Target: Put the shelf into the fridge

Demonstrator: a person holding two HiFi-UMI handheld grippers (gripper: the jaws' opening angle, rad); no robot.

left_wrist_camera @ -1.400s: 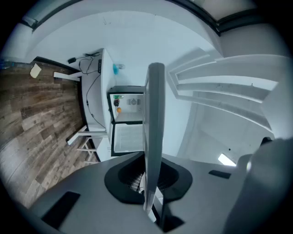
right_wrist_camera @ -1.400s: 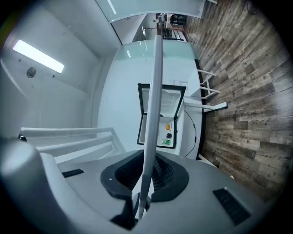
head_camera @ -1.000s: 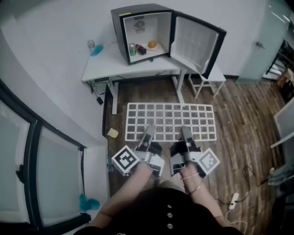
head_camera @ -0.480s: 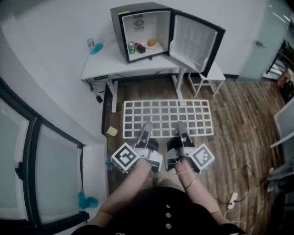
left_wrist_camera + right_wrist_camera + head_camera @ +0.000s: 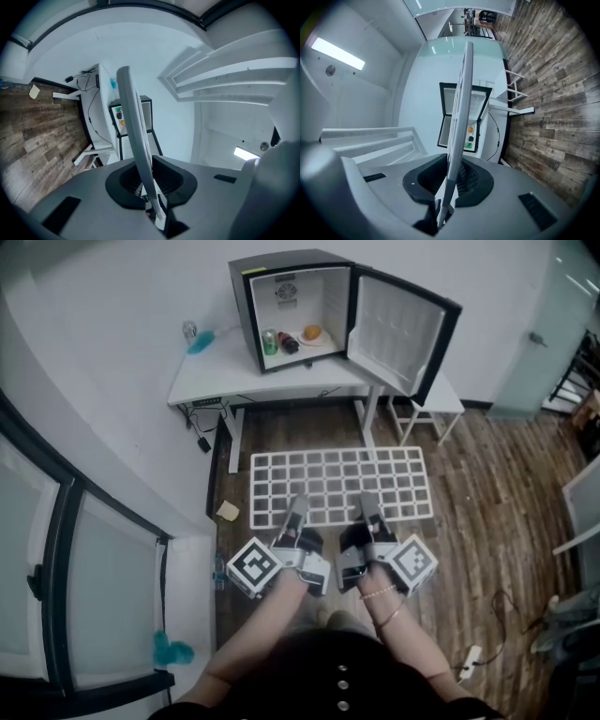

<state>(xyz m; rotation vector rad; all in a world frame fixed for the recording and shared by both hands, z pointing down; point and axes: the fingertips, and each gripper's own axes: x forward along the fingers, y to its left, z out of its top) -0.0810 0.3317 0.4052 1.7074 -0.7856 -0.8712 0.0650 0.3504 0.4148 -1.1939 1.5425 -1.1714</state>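
The shelf, a white grid, is held out roughly level above the wooden floor. It hangs in front of the counter and well short of the fridge, which stands on that counter with its door swung wide open. The left tool and the right tool sit side by side on the shelf's near edge. Each one's own view shows its jaws pressed tight on that edge. Both forearms reach forward from the body, nearly parallel, tools pointing toward the counter. A few small things lie inside the fridge, perhaps cans and a fruit, but they are too small to be sure.
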